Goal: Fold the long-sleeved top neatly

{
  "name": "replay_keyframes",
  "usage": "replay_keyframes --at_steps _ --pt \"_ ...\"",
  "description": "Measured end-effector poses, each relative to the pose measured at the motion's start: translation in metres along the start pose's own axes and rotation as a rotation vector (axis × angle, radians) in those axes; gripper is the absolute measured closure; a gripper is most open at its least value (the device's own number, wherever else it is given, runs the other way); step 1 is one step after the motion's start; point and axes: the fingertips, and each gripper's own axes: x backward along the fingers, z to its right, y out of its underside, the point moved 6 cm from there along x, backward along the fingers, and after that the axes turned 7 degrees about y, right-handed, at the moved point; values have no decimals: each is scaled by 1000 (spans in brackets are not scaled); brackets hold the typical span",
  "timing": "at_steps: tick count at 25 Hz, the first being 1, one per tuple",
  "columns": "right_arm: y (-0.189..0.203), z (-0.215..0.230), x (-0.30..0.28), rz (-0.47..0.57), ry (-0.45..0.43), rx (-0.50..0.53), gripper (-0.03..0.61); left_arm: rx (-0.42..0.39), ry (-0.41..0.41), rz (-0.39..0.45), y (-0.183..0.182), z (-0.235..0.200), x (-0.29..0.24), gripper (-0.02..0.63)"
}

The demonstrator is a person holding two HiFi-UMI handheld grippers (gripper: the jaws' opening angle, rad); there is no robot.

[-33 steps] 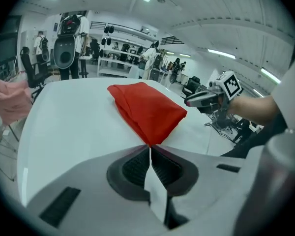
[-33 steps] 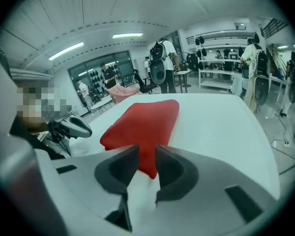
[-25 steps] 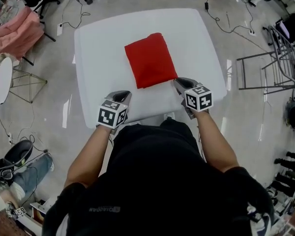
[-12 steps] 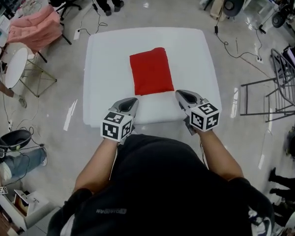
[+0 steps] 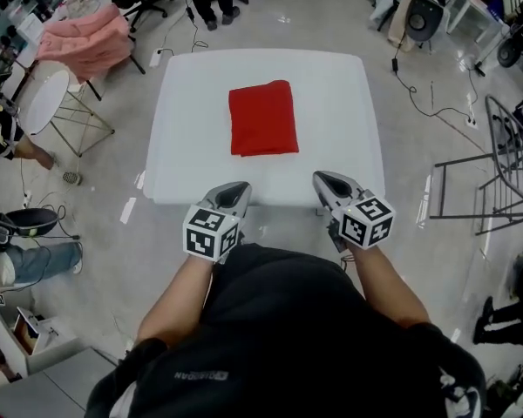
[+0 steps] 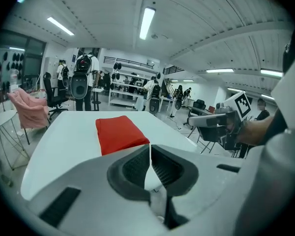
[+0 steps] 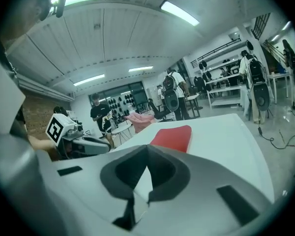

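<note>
Lower centre, the left gripper (image 5: 237, 188) and right gripper (image 5: 322, 178) are both closed and empty, short of the folded red top (image 5: 262, 118). Lettering on the black shirt (image 5: 279, 329) looks mirrored and unreadable.

The left gripper's grey plastic jaws (image 6: 150, 146) fill the foreground, their tips pressed together with nothing caught between the ribbed dark pads (image 6: 136, 167). Beyond them the red long-sleeved top (image 6: 120, 134) lies folded into a neat rectangle on the white rectangular table (image 6: 59, 132), well apart from the jaws. At right, a hand (image 6: 253, 132) holds the right gripper (image 6: 194, 122) level over the table's edge, its black-and-white marker cube (image 6: 240, 103) on top. A pink garment (image 6: 29, 107) drapes over a chair at far left.
</note>
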Motion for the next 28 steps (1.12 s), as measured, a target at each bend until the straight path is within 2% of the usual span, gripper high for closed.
replay_keyframes --at_steps 10,16,21,28 --pt "19 -8 32 8 20 22 575 34 -95 26 11 10 26 601" --pt "32 -9 39 -2 30 6 575 12 -103 6 20 22 30 601" --pt "45 -10 42 -23 18 7 575 25 -106 -9 31 29 25 601" --pt "41 1 52 -17 50 7 575 5 -97 -20 30 39 26 601"
